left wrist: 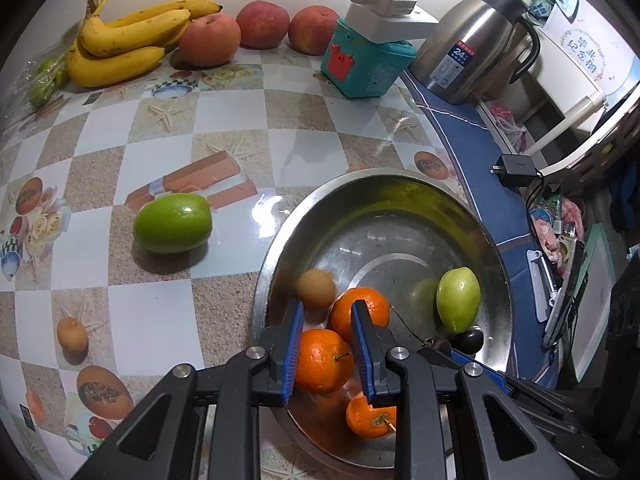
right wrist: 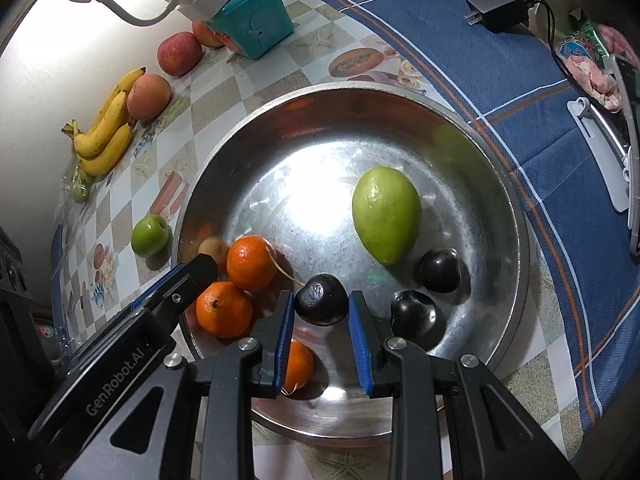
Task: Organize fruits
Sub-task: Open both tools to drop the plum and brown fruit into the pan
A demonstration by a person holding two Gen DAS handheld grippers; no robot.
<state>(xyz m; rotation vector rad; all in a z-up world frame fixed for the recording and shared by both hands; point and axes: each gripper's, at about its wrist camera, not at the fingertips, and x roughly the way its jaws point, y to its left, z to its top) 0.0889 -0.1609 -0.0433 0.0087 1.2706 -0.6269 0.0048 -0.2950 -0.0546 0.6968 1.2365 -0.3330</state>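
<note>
A steel bowl [left wrist: 280,232] [right wrist: 520,216] holds oranges, a green fruit [left wrist: 458,298] [right wrist: 386,214], a small brown fruit [left wrist: 315,288] and three dark plums. My left gripper [left wrist: 327,306] is shut on one orange [left wrist: 322,360] low in the bowl, beside another orange [left wrist: 374,312]. My right gripper [right wrist: 321,296] is shut on a dark plum [right wrist: 322,304] near the bowl floor, with two more plums [right wrist: 438,270] to its right. Another green fruit [left wrist: 172,222] and a brown fruit [left wrist: 72,334] lie on the table outside the bowl.
Bananas [left wrist: 128,40] and three apples [left wrist: 210,38] line the back wall. A teal box [left wrist: 366,64] with a white power strip on it and a steel jug [left wrist: 472,44] stand at the back right. A black charger [left wrist: 516,164] lies on the blue cloth.
</note>
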